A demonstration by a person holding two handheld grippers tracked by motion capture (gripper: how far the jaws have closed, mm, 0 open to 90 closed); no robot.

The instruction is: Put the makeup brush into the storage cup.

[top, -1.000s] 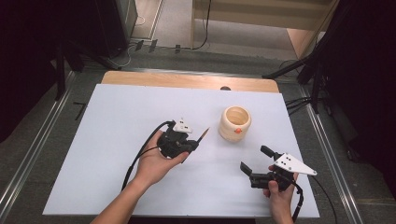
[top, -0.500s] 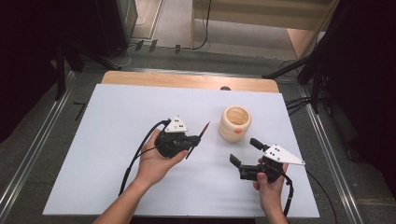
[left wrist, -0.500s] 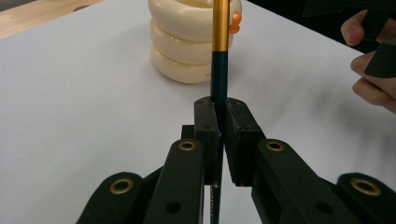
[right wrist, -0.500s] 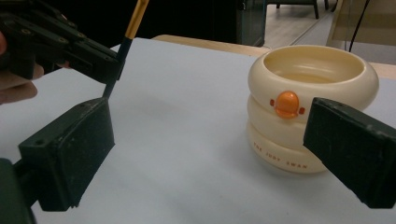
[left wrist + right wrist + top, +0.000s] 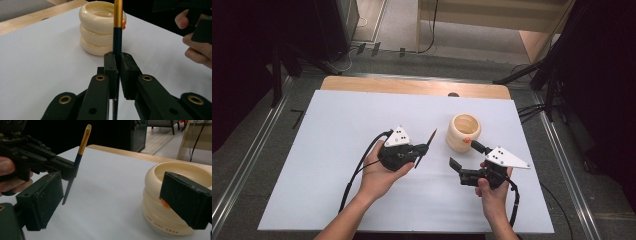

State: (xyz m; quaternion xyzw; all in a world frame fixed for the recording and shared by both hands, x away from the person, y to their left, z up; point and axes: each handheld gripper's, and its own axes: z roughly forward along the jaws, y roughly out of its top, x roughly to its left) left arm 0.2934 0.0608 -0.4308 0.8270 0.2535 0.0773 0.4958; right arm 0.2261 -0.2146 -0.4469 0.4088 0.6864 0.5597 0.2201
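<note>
A cream ribbed pot [image 5: 463,131] with a small orange spot on its side stands on the white table top [image 5: 327,150]. My left gripper [image 5: 419,150] is shut on a slim dark-blue pencil-like stick [image 5: 427,142] with a gold upper part and pale tip; it points toward the pot. In the left gripper view the pads [image 5: 111,65] pinch the stick [image 5: 117,37] in front of the pot [image 5: 100,30]. My right gripper [image 5: 467,155] is open just in front of the pot; its jaws have just been closing a little, with nothing between them. The right gripper view [image 5: 113,197] frames the stick [image 5: 80,147] and pot [image 5: 155,215].
A bare wooden strip [image 5: 412,86] runs along the table's far edge, with metal rails on the floor at both sides. Black cables [image 5: 357,172] trail from both grippers toward the person. The person's right hand [image 5: 195,47] is close beside the pot.
My right gripper has moved left and away from the person, closer to the pot, rising slightly. The left gripper has kept still with the stick in it.
</note>
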